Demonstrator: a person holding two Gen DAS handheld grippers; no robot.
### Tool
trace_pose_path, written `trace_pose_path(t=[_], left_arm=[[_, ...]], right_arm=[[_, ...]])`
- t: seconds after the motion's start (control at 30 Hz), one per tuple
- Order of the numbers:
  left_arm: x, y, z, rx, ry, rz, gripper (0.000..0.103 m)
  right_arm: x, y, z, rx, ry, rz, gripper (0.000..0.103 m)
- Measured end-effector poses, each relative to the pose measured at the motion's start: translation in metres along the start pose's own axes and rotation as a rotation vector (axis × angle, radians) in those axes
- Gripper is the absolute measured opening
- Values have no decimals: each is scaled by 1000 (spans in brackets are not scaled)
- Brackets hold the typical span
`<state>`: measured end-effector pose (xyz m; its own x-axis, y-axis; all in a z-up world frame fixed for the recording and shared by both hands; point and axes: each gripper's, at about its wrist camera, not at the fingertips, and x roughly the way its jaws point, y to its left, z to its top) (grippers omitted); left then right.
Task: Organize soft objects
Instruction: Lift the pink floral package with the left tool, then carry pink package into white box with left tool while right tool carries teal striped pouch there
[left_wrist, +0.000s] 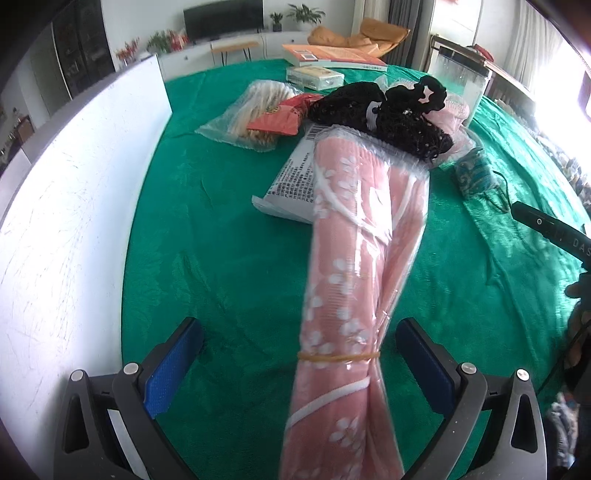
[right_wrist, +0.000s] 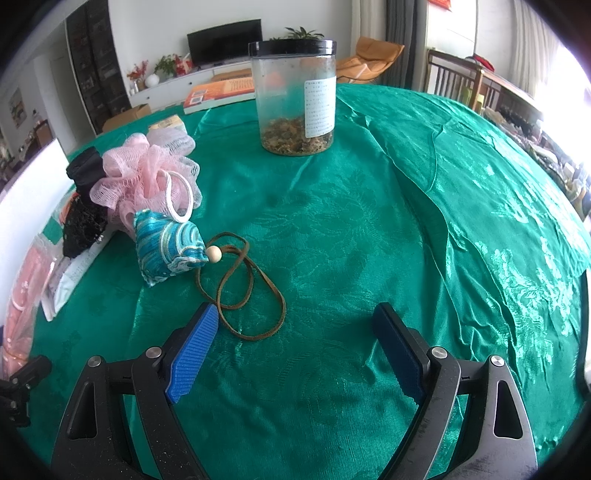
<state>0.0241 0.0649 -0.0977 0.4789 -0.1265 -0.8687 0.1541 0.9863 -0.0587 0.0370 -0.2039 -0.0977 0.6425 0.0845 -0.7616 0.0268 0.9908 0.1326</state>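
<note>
A pink flowered cloth roll (left_wrist: 354, 280) in clear plastic, bound by a rubber band, lies between the open jaws of my left gripper (left_wrist: 299, 350); the pads do not touch it. Its far end lies under a black lace piece (left_wrist: 388, 114). A blue striped sachet (right_wrist: 168, 251) with a bead and a brown cord loop (right_wrist: 243, 288) lies just ahead and left of my right gripper (right_wrist: 293, 332), which is open and empty. A pink mesh bath puff (right_wrist: 147, 173) and the black lace piece (right_wrist: 83, 218) sit behind the sachet.
A green cloth (right_wrist: 369, 240) covers the table. A clear jar with a black lid (right_wrist: 295, 99) stands at the back. A white board (left_wrist: 74, 221) runs along the left. Books (left_wrist: 332, 57), a small box (left_wrist: 314, 75), a bagged snack (left_wrist: 255, 110) and a printed packet (left_wrist: 295, 181) lie beyond.
</note>
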Motion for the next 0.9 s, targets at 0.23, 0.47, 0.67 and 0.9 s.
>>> trace_pose_path(t=[0.23, 0.47, 0.67, 0.9], left_arm=[[4, -5, 7, 32, 18, -19, 101], [-27, 14, -5, -13, -53, -114, 27], [-76, 37, -17, -174, -134, -353, 27], [-168, 96, -14, -268, -308, -370, 27]], right_arm=[[3, 33, 24, -55, 31, 173, 88], [30, 43, 42, -46, 137, 217, 54], [-26, 1, 30, 8, 116, 197, 54], [-95, 68, 61, -32, 39, 405, 54]])
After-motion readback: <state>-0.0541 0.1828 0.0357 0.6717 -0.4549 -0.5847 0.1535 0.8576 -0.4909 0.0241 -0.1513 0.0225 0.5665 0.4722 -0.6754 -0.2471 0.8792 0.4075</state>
